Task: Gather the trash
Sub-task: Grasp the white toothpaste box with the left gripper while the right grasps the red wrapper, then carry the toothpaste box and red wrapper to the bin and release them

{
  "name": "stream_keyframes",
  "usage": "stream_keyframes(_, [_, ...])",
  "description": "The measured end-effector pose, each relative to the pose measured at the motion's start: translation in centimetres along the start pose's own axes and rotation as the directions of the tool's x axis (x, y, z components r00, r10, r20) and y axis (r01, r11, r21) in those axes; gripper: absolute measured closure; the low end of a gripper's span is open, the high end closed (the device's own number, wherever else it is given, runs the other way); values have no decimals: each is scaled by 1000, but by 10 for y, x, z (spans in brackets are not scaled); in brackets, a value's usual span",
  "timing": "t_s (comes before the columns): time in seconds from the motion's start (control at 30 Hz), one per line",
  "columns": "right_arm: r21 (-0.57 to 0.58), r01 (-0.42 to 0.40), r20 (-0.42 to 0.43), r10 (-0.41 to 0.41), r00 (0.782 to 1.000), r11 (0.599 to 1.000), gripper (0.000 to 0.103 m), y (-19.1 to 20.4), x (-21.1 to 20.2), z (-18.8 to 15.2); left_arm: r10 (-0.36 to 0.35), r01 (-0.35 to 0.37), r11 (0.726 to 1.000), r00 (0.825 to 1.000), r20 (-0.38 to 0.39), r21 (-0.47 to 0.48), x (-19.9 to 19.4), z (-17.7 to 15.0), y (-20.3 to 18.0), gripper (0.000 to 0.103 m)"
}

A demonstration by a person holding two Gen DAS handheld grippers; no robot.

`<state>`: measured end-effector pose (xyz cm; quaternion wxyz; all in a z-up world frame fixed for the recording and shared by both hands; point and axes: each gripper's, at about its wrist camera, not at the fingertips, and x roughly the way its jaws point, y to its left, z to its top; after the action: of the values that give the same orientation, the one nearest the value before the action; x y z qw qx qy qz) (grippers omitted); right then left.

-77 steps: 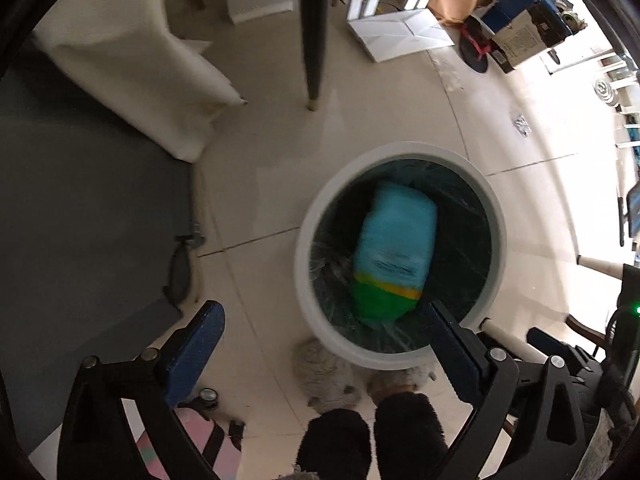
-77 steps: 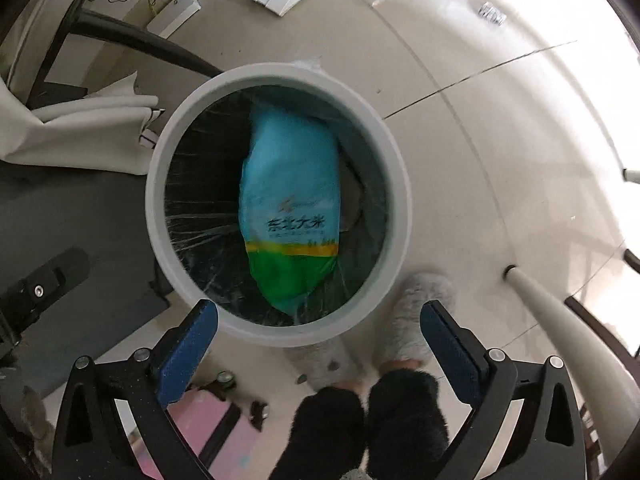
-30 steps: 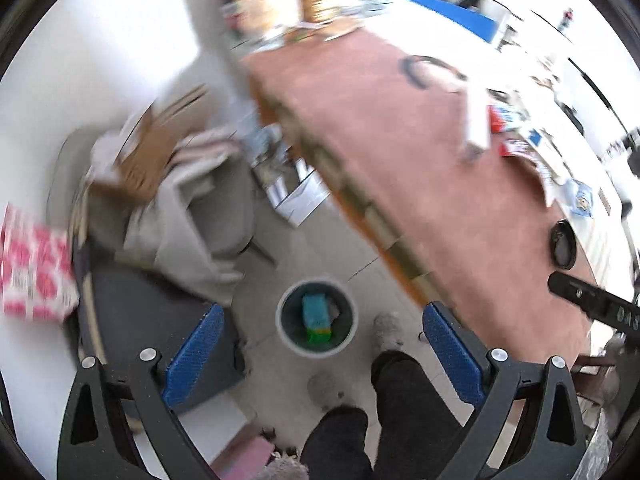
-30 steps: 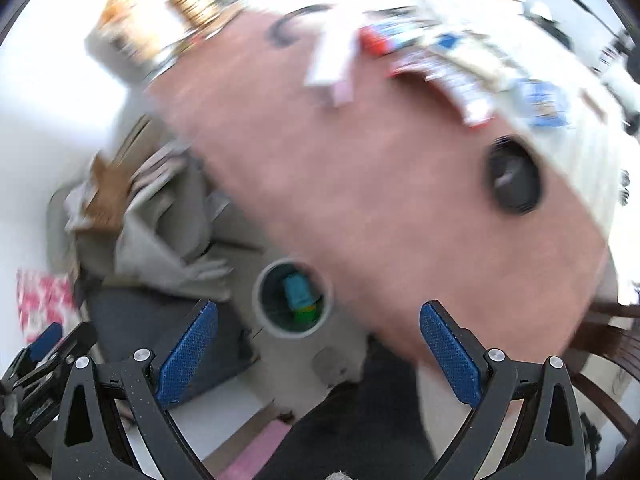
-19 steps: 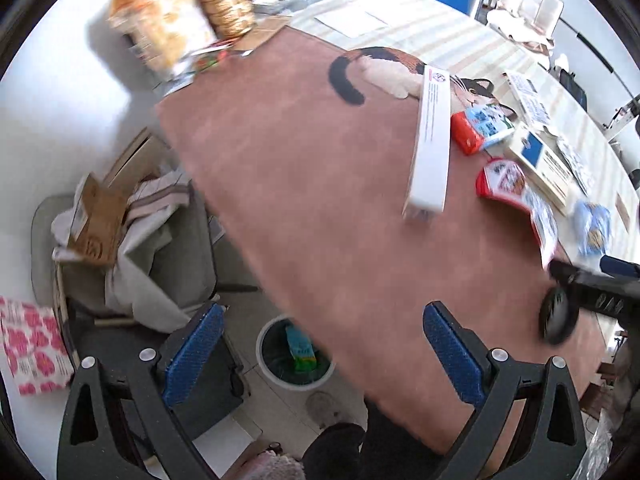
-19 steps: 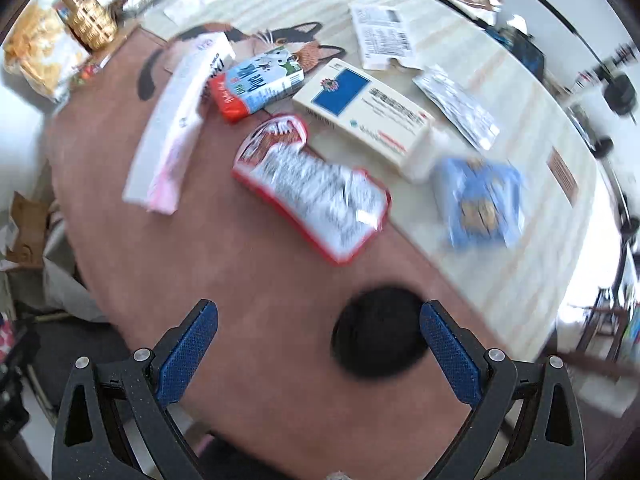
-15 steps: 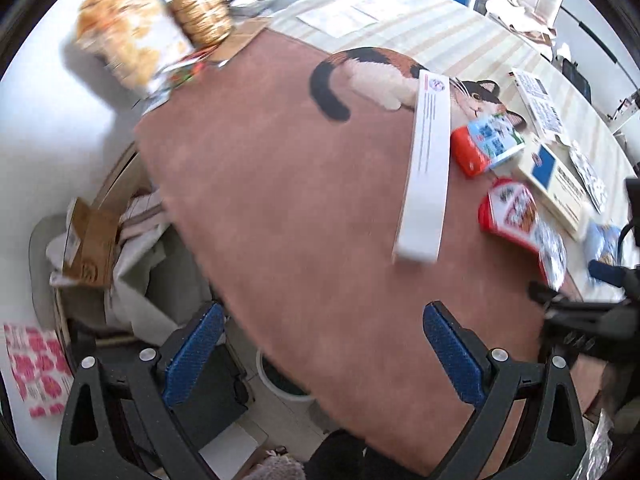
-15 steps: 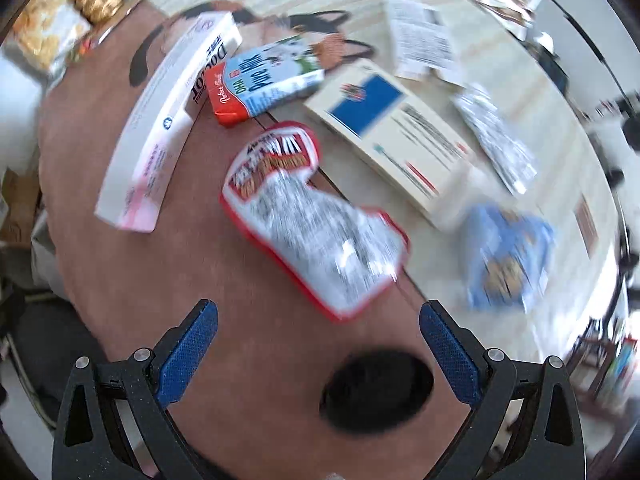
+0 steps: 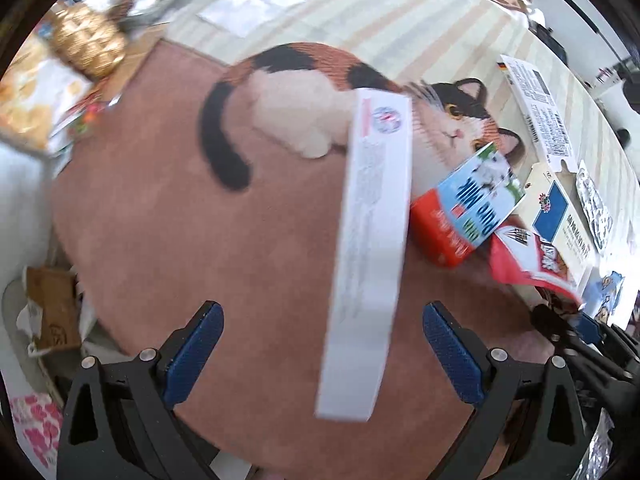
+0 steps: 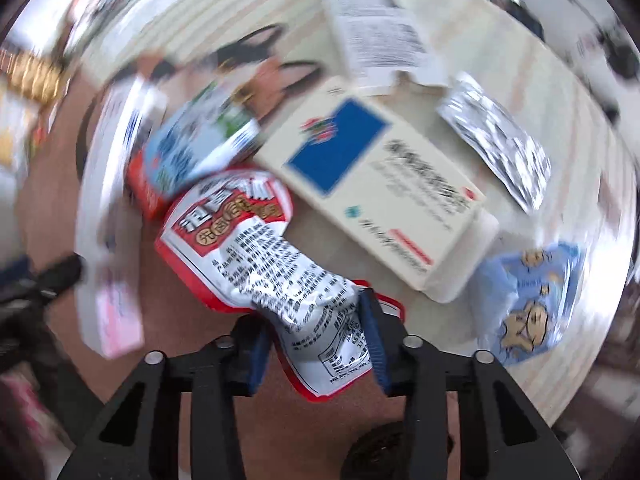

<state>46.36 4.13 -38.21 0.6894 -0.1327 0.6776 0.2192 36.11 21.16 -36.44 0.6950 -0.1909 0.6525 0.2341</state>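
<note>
My right gripper point(image 10: 316, 340) points down at the table. Its jaws are closing on a crumpled red-and-white snack wrapper point(image 10: 256, 248), whose lower part is bunched between the blue pads point(image 10: 370, 336). The same wrapper point(image 9: 528, 264) shows at the right of the left wrist view. My left gripper point(image 9: 320, 320) is open above a long white box point(image 9: 368, 248) that lies on the brown cat-pattern mat point(image 9: 200, 220). The box runs up between its fingers, and they do not touch it.
A red-and-blue milk carton point(image 9: 468, 208) lies next to the long box. A cream box with a blue square point(image 10: 376, 192), a foil blister pack point(image 10: 500, 148), a light blue wrapper point(image 10: 528, 304) and a printed leaflet point(image 10: 376, 36) lie on the striped tablecloth. A gold basket point(image 9: 88, 44) stands far left.
Both grippers swung from over the floor bin to over the table and came lower. The right jaws went from wide apart to pinching the red wrapper. The left jaws stayed wide.
</note>
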Motion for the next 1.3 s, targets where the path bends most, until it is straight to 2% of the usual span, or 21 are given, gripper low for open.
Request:
stream_keyframes(0.1, [84,-44,-6,44,999,996,70,-20,-5,12,-27,27,999,1000,-11,23,11,14,-9,3])
stream_keyframes(0.23, [104,-45,-15,47,999,994,78,-28,-4,21,-43,44,999,999,-22,31,24,29,-13,57])
stream_keyframes(0.3, [110,-50,-25,53,998,993,79,-28,-1,21,-72,73,997,997,-25,31,27,32,-13,71])
stream_keyframes(0.5, [114,-69,-19,72,997,991,83,-11,5,3,-71,71,997,997,7,38,17,25,-5,72])
stream_keyframes(0.67, [96,-89,0,89,996,991,86,-4,-10,-7,-62,61,998,997,48,21,-4,5,5,72])
stream_keyframes(1.0, [59,-134,67,130,989,989,86,6,-57,-36,-61,63,998,988,141,-14,-56,-50,32,72])
stream_keyframes(1.13, [21,-165,102,162,982,986,86,22,-83,-58,-60,68,997,980,192,-38,-79,-71,51,72])
stream_keyframes(1.3, [-34,-196,137,199,970,980,86,52,-109,-96,-58,81,993,968,246,-85,-106,-113,83,72])
